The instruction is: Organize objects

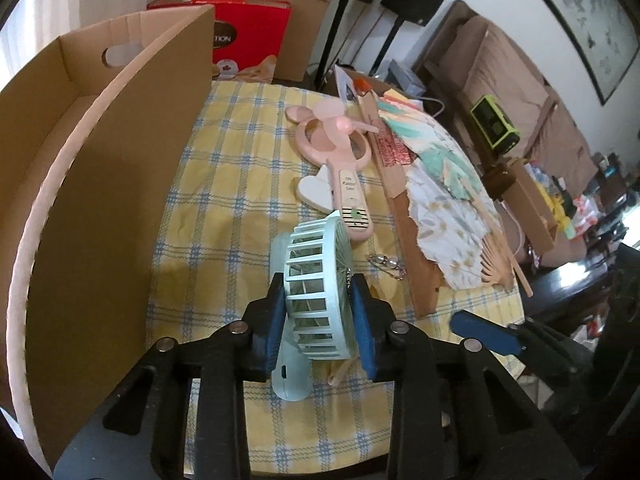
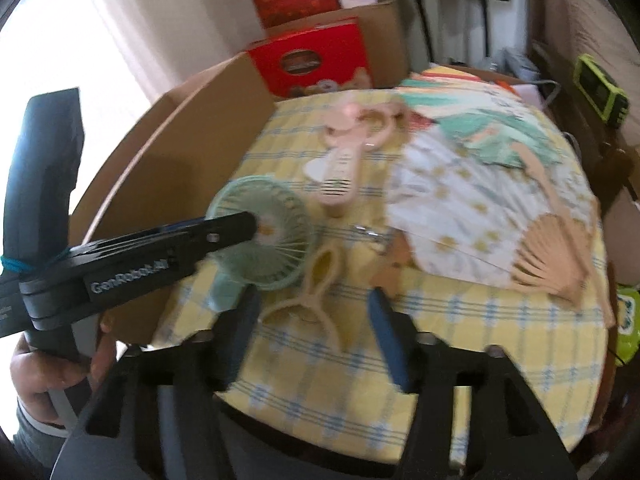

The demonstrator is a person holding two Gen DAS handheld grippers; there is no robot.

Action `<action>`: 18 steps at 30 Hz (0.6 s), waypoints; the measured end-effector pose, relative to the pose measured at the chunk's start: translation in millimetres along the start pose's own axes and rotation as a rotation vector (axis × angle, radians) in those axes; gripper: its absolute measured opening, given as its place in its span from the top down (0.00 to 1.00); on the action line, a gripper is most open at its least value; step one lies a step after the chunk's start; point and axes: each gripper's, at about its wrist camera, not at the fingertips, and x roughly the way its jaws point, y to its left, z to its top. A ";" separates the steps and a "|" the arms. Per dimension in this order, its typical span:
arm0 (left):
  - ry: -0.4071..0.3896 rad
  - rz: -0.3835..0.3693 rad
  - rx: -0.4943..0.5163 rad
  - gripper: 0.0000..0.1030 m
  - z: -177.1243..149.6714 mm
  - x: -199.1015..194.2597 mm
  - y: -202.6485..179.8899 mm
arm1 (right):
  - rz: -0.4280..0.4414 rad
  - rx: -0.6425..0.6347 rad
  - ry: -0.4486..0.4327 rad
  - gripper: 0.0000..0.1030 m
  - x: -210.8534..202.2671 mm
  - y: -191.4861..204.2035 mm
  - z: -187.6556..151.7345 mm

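Note:
A pale blue handheld fan stands on the yellow checked tablecloth, and my left gripper is shut on its round cage, one blue pad on each face. In the right wrist view the same fan shows face-on with the left gripper across it. My right gripper is open just above a cream bunny-eared fan, which lies flat between its fingers without touching them. A pink mouse-eared fan lies farther back. Spread paper folding fans cover the right side.
A tall open cardboard box stands along the left edge of the table. A metal key clip and a white heart-shaped piece lie near the fans. Red boxes and a lime green device sit beyond the table.

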 end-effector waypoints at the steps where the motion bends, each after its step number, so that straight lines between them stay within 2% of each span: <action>1: 0.002 0.001 0.005 0.74 -0.4 -0.9 -1.7 | 0.016 -0.016 -0.004 0.29 3.0 3.6 0.9; 6: 0.018 0.008 0.017 0.74 2.1 -0.7 -4.4 | 0.041 -0.076 0.000 0.28 26.4 17.3 7.2; 13: 0.035 -0.005 -0.001 0.73 3.5 1.1 0.5 | 0.136 -0.044 0.001 0.25 51.9 19.7 20.2; 16: 0.037 -0.009 -0.003 0.73 3.5 1.8 0.7 | 0.134 -0.044 0.003 0.25 58.4 22.4 23.4; 18: 0.047 -0.021 -0.010 0.73 3.7 4.4 0.9 | 0.135 -0.051 0.009 0.21 62.5 25.3 22.9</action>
